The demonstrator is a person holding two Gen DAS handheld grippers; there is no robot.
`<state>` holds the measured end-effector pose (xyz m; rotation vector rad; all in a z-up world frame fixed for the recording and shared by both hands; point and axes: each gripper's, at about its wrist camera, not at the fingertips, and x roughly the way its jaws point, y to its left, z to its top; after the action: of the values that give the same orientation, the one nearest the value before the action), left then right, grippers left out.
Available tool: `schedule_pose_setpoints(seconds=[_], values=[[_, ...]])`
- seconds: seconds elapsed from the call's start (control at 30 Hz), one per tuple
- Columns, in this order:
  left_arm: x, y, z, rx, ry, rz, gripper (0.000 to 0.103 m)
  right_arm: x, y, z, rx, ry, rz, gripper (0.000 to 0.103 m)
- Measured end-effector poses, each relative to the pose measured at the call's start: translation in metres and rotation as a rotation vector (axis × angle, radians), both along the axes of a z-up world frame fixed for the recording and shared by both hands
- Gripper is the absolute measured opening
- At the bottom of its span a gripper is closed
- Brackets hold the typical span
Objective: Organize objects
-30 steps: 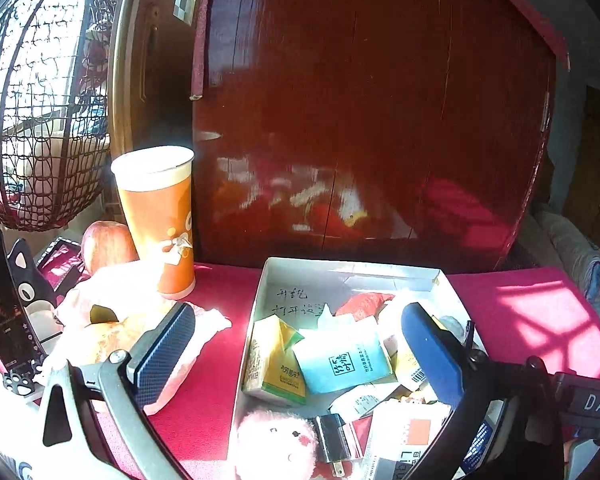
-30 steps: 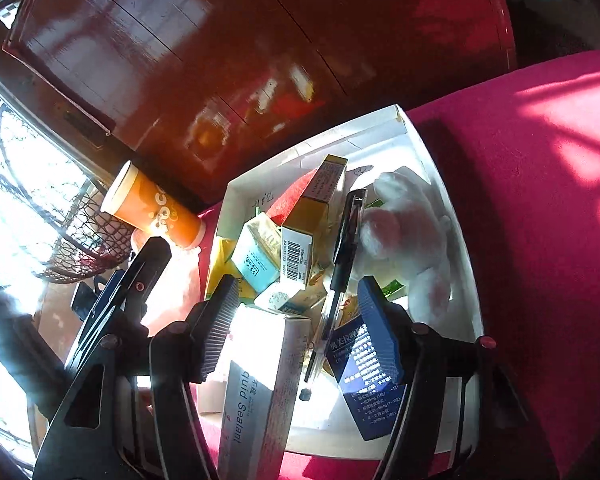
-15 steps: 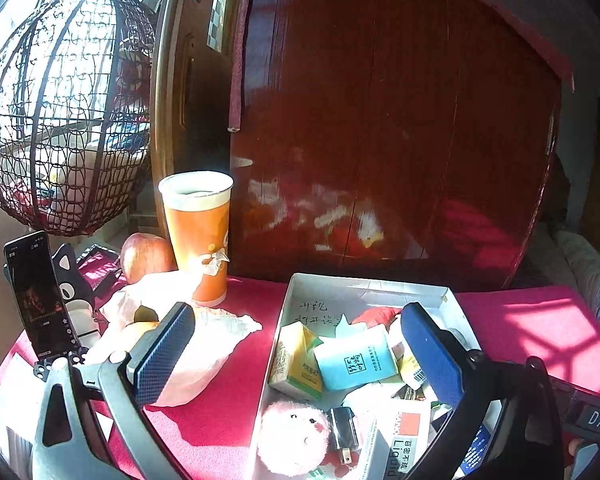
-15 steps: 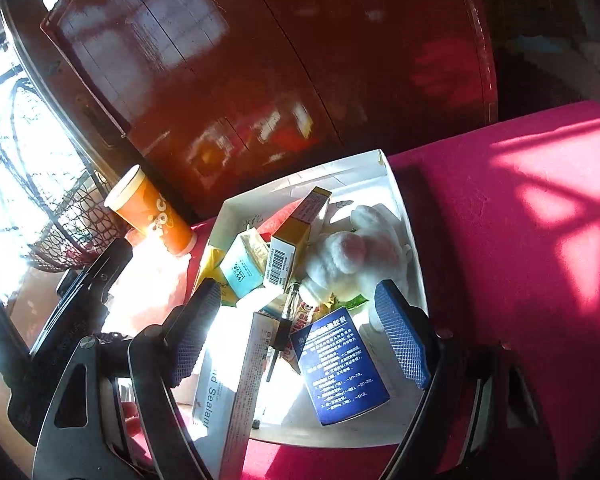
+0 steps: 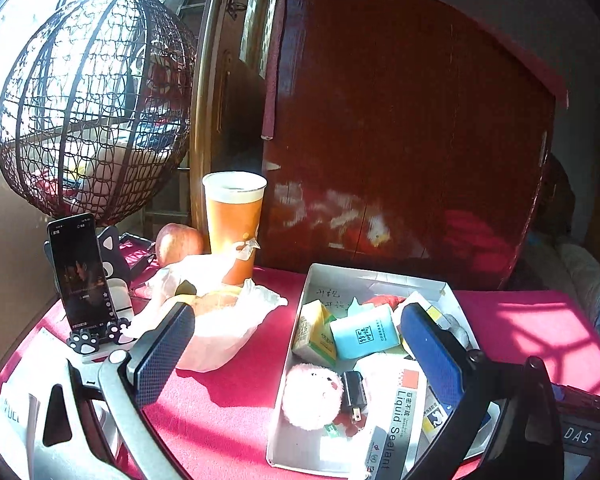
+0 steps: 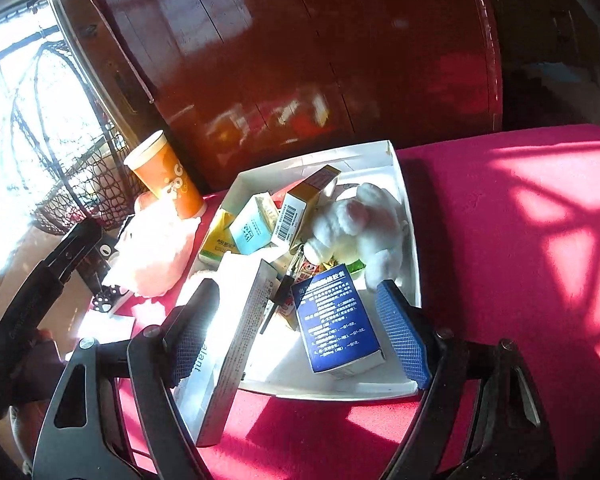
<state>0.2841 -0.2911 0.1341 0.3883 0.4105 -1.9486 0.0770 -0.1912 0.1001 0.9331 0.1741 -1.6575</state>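
Observation:
A white cardboard tray (image 5: pixel 380 276) (image 6: pixel 414 264) sits on the red tablecloth, full of small items. It holds a white sealant box (image 5: pixel 404 416) (image 6: pixel 236 332), a blue box (image 6: pixel 338 324), a light blue carton (image 5: pixel 366 334) (image 6: pixel 252 232), a yellow carton (image 5: pixel 314 332), a pink plush (image 5: pixel 310 394), a white plush (image 6: pixel 360 228), a black charger (image 5: pixel 354 394) and a pen (image 6: pixel 286 284). My left gripper (image 5: pixel 296 344) is open and empty above the tray's left side. My right gripper (image 6: pixel 300 332) is open and empty above the tray's near end.
An orange paper cup (image 5: pixel 234 224) (image 6: pixel 166 180), an apple (image 5: pixel 179 242) and a white plastic bag with food (image 5: pixel 216 320) stand left of the tray. A phone on a stand (image 5: pixel 82 276) is at far left. A dark wooden panel (image 5: pixel 400 140) rises behind.
Both grippers have pulled back and risen from the tray. The right gripper's jaws have opened wider. Nothing in the tray was picked up.

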Motion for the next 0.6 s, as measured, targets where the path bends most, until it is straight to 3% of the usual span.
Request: schedule_pose_setpoints(seconds=[0.17, 0.27, 0.47, 0.6], values=[[0.004, 0.021, -0.025, 0.103, -0.039, -0.121, 0.103, 0.009, 0.010, -0.004, 0.020, 0.007, 0.043, 0.081], [-0.002, 0.035, -0.052, 0.165, -0.109, -0.167, 0.103, 0.001, 0.020, -0.001, 0.000, 0.007, 0.020, 0.081], [-0.035, 0.049, -0.078, 0.187, -0.205, -0.228, 0.103, -0.014, 0.035, 0.003, -0.024, -0.035, -0.013, 0.081], [-0.053, 0.053, -0.086, 0.173, -0.269, -0.235, 0.103, -0.018, 0.052, 0.009, -0.050, -0.014, -0.020, 0.081]])
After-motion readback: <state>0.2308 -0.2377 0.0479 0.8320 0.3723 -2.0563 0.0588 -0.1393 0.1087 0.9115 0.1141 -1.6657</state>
